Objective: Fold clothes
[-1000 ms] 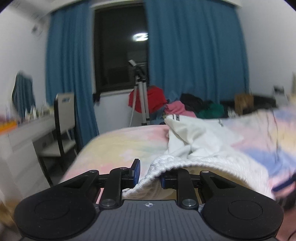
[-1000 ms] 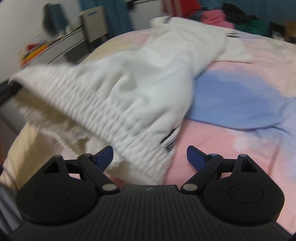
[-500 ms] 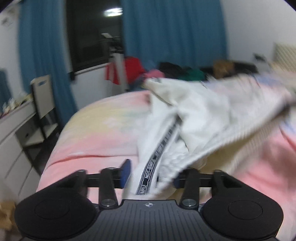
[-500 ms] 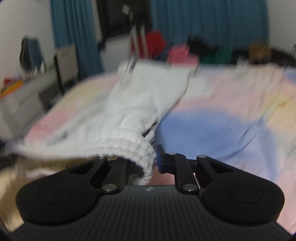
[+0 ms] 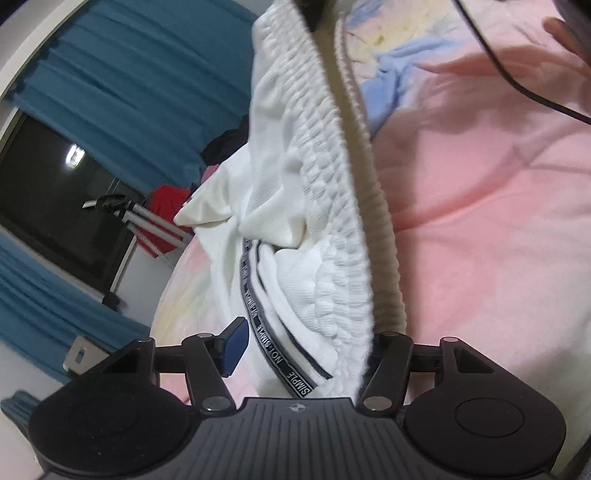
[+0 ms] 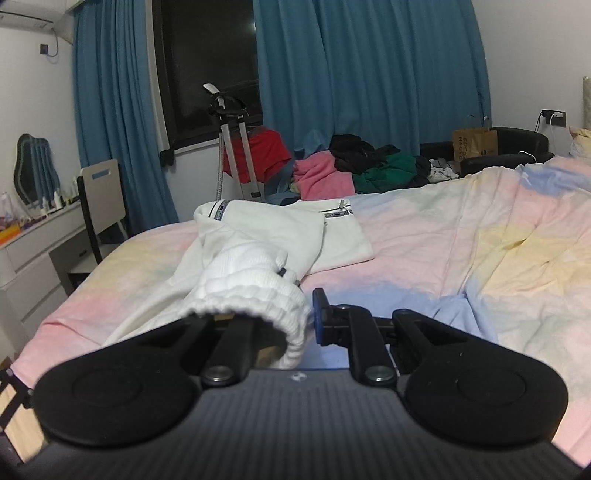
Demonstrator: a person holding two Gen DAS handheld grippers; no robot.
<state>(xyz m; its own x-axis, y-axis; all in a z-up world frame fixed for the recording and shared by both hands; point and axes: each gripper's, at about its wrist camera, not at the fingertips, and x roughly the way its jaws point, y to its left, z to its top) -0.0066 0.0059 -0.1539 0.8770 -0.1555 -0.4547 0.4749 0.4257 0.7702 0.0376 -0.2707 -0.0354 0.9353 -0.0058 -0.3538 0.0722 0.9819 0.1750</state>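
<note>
A white knit garment point(image 6: 266, 229) with a ribbed hem and a black printed tape lies bunched on the pastel bed sheet point(image 6: 461, 240). My right gripper point(image 6: 306, 317) is shut on the ribbed hem point(image 6: 258, 295), which curls over its left finger. In the rolled left wrist view the garment point(image 5: 295, 206) stretches up and away from my left gripper point(image 5: 310, 343). Its jaws are opening. The hem rests against the right finger, and the blue pad point(image 5: 236, 345) on the left stands clear of the cloth.
Beyond the bed lie a pile of clothes point(image 6: 354, 166) and a paper bag point(image 6: 474, 142), with a tripod point(image 6: 229, 147) before the dark window. A chair point(image 6: 99, 195) and white desk point(image 6: 37, 236) stand at left. A black cable point(image 5: 509, 74) and a hand point(image 5: 565, 33) cross the sheet.
My right gripper has closed from wide open onto the hem and lifted it. My left gripper has rolled, dropped toward the bed and spread its jaws off the hem.
</note>
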